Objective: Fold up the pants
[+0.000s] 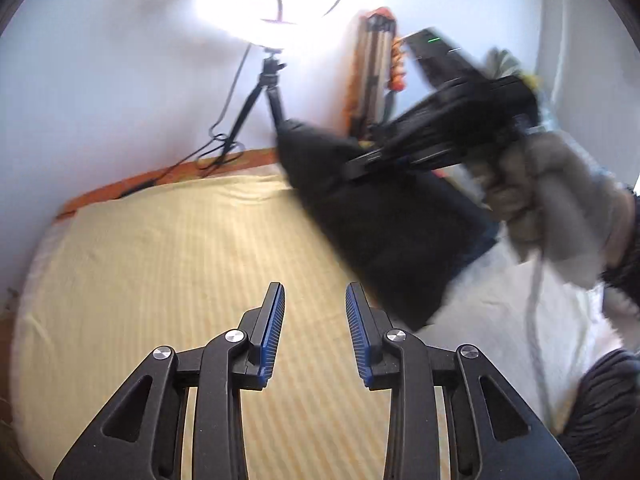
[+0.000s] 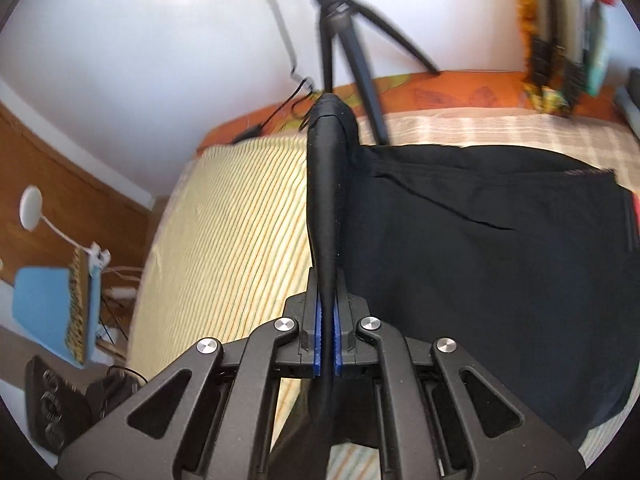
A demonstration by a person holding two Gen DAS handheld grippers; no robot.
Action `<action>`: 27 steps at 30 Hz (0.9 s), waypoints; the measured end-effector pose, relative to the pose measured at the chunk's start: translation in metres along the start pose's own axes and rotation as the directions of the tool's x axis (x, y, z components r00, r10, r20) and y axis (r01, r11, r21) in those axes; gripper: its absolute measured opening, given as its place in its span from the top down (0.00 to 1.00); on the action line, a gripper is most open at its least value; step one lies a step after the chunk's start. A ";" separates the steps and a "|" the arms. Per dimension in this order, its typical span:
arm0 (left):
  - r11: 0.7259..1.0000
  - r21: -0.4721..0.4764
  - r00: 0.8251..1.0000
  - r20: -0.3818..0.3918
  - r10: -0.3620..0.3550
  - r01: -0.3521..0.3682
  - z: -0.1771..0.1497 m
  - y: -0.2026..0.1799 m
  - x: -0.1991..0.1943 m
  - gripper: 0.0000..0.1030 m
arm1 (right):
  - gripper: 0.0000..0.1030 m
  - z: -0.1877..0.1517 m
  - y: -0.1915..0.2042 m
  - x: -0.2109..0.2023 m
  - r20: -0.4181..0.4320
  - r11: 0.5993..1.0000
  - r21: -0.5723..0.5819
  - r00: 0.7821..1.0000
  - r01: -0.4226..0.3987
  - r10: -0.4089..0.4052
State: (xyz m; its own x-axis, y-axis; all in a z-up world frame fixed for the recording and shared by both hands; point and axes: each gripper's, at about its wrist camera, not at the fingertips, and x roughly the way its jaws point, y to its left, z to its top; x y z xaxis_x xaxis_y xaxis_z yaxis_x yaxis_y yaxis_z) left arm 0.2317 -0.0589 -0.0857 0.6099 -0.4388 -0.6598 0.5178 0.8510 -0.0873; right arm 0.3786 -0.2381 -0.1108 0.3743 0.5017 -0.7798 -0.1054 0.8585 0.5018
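Pinching pants [image 2: 480, 240] fold, right tongs [image 2: 328, 344] clamped; left tongs [image 1: 315, 332] agape, empty.

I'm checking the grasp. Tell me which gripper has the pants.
The right gripper: its fingers are shut on a bunched edge of the black pants. The left gripper is open, holding nothing, above the striped sheet.

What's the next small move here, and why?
Probably bring the left gripper over to pinch a free edge of the pants. Its jaws are open and empty over the bed, while the right gripper alone is clamped on a bunched fold, leaving the rest hanging unsupported.
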 end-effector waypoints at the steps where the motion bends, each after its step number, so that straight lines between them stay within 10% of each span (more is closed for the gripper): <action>1: 1.000 -0.018 1.000 -0.010 -0.005 0.005 0.003 0.004 0.005 0.71 | 0.95 0.000 -0.005 -0.006 0.010 1.000 0.010 1.000 -0.002 0.002; 27: 0.959 0.220 0.984 -0.075 -0.164 0.177 0.064 -0.096 0.129 0.71 | 0.96 -0.029 -0.160 -0.099 0.104 0.973 0.209 0.987 0.097 -0.120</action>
State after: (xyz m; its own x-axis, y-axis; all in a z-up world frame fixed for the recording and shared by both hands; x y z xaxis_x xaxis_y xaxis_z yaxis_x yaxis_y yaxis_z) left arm 0.2989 -0.2158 -0.1144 0.4695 -0.5498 -0.6909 0.7367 0.6752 -0.0366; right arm 0.3322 -0.4224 -0.1248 0.4778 0.3810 -0.7915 0.1262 0.8620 0.4910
